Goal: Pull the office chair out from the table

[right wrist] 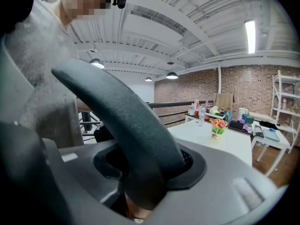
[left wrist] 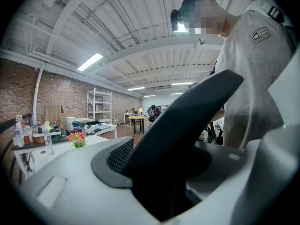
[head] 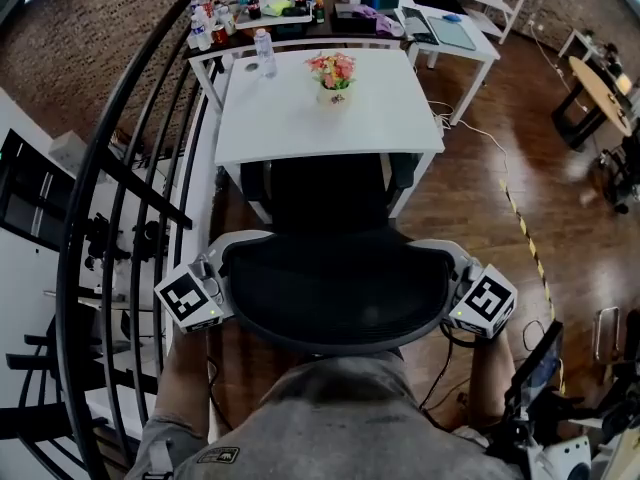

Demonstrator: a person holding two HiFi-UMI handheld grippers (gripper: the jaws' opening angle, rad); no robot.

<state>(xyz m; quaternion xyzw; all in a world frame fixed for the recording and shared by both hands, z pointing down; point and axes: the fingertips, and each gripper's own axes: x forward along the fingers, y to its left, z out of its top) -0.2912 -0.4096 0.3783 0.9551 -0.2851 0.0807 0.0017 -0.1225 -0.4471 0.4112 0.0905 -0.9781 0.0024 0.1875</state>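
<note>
The black mesh office chair (head: 335, 288) stands in front of me, its seat tucked partly under the white table (head: 290, 118). My left gripper (head: 228, 268) is shut on the left edge of the backrest, and my right gripper (head: 448, 273) is shut on the right edge. In the left gripper view the dark backrest rim (left wrist: 187, 121) runs up from between the grey jaws of the left gripper (left wrist: 159, 191). The right gripper view shows that rim (right wrist: 126, 125) wedged between the jaws of the right gripper (right wrist: 140, 191).
A flower pot (head: 333, 76) and a water bottle (head: 264, 53) stand on the white table. A black railing (head: 120, 218) runs along the left. A cluttered table (head: 300, 13) stands behind. Yellow-black tape (head: 525, 233) crosses the wood floor at right.
</note>
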